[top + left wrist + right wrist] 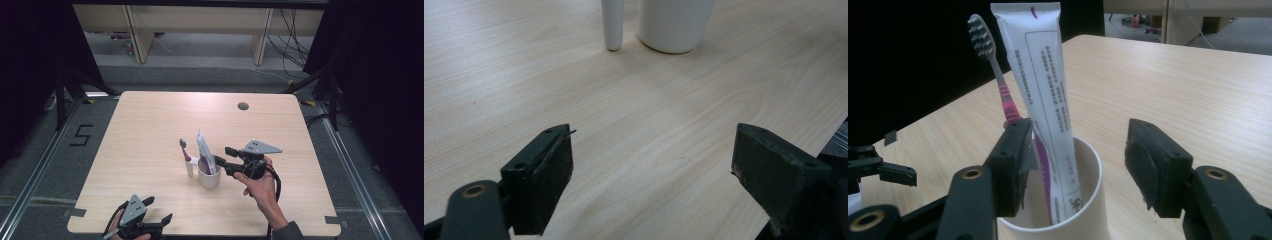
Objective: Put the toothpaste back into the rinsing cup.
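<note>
A white cup [209, 179] stands near the middle of the light wood table [150, 125]. A white toothpaste tube [205, 150] stands upright in it. A toothbrush [185, 151] with a pink neck and white handle stands on the table just left of the cup, leaning toward it. My right gripper [224, 156] hangs open just right of the cup, level with its rim. In the right gripper view its jaws [1078, 160] straddle the cup [1083, 200] and tube [1040, 85]. My left gripper [159, 210] is open and empty by the front edge, its jaws [651, 165] over bare wood.
A round cable hole [243, 106] sits at the back of the table. Beyond it are wooden furniture legs [137, 35] and loose cables [292, 45] on the floor. A floor mark "5" [81, 135] lies to the left. Dark curtains flank both sides.
</note>
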